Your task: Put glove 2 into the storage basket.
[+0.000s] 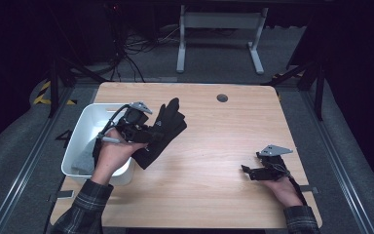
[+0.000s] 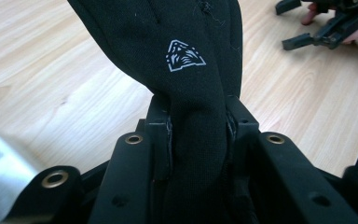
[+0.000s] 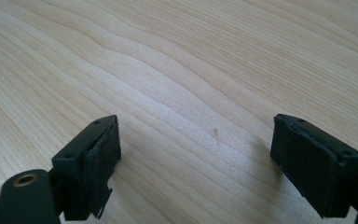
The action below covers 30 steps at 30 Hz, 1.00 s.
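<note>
On the counter (image 1: 214,146), a bin (image 1: 85,126) sits at the left edge. Just right of it, the left gripper (image 1: 148,134) holds a glove (image 1: 163,131) above the counter, the glove's fingers pointing toward the far side. Well apart, near the right front corner, the right gripper (image 1: 247,171) rests low, jaws spread over bare wood.

This looks like a lab or recording studio set up for handling trials. A wooden tabletop (image 1: 214,146) stands alone on grey carpet (image 1: 331,146), ringed by dark curtains. Metal rails (image 1: 24,165) run along the floor past its left and right edges. Beyond its far edge lie tangled cables (image 1: 126,51), yellow-black hazard tape (image 1: 43,92) and the white legs of another desk (image 1: 219,36).
</note>
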Each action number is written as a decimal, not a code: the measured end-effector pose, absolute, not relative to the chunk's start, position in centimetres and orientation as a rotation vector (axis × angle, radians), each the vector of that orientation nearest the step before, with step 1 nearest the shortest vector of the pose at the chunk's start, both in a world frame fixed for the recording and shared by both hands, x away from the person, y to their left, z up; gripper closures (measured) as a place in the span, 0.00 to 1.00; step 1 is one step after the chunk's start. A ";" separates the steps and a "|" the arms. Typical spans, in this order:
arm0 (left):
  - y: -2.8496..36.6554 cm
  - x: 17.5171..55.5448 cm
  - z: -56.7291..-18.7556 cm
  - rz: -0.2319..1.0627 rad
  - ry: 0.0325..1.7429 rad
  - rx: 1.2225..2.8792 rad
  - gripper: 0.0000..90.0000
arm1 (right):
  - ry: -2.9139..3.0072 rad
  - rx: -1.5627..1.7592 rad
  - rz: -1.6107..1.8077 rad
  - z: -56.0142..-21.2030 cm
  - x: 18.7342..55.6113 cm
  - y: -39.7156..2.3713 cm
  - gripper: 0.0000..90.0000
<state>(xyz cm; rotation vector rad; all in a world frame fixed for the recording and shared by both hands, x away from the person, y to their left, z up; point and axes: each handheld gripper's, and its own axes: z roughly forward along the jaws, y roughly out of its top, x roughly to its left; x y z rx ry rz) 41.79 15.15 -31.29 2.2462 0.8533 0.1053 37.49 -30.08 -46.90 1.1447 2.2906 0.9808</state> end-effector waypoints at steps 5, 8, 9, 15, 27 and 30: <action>17.0 41.8 -30.8 0.125 0.903 2.223 0.77 | 2.291 1.145 0.981 -46.9 37.5 -30.1 0.18; 18.4 41.9 -30.6 0.144 0.935 2.200 0.77 | 2.290 1.145 0.981 -46.9 37.5 -30.1 0.18; 19.3 41.9 -30.4 0.152 0.959 2.185 0.77 | 2.290 1.145 0.981 -46.9 37.5 -30.1 0.18; 21.6 41.8 -30.4 0.175 1.012 2.163 0.77 | 2.290 1.145 0.981 -46.9 37.5 -30.1 0.18; 28.1 42.0 -33.3 0.180 1.211 2.105 0.77 | 2.290 1.145 0.979 -46.9 37.5 -30.1 0.18; 29.7 42.2 -34.8 0.165 1.253 2.098 0.76 | 2.289 1.147 0.981 -46.9 37.5 -30.1 0.18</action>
